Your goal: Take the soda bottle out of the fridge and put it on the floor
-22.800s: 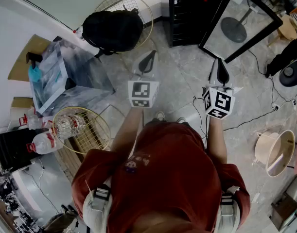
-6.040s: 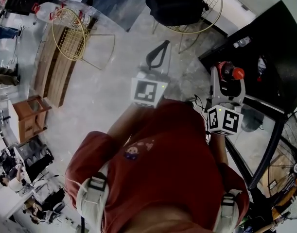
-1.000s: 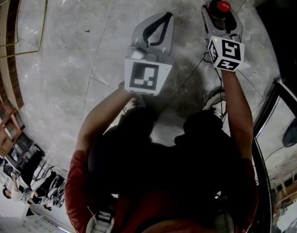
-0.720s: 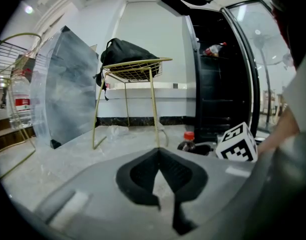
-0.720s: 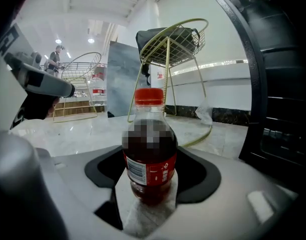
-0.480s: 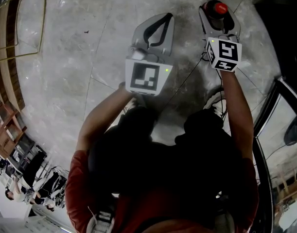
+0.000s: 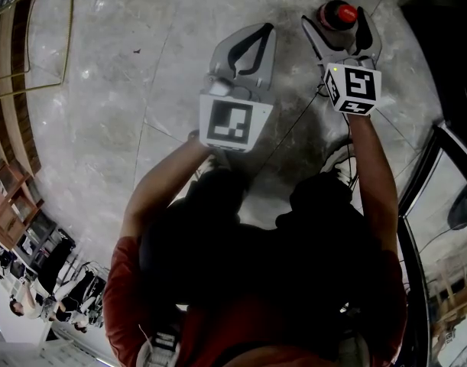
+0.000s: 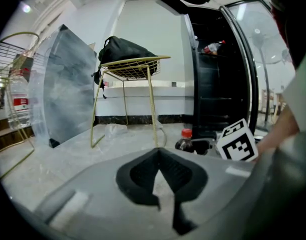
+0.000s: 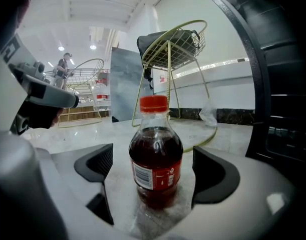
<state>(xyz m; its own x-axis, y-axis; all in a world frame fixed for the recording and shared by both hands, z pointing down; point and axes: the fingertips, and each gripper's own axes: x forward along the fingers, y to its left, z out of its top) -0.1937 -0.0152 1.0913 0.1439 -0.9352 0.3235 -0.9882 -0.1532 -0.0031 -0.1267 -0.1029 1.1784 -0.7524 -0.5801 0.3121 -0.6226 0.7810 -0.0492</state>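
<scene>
Head view: soda bottle [image 7: 336,12] upright on floor [image 7: 118,128], between right gripper [image 7: 337,27] jaws, just opened wide.
Left gripper view: left gripper [image 8: 159,159] closed, empty.
Right gripper view: pads [image 9: 213,176] clear of bottle; withdraw straight back, no brushing.

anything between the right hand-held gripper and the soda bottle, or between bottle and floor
Nothing visible. The red-capped plastic soda bottle stands on the grey marbled floor between the right hand-held gripper's jaws, which have just been opening and clear it.
</scene>
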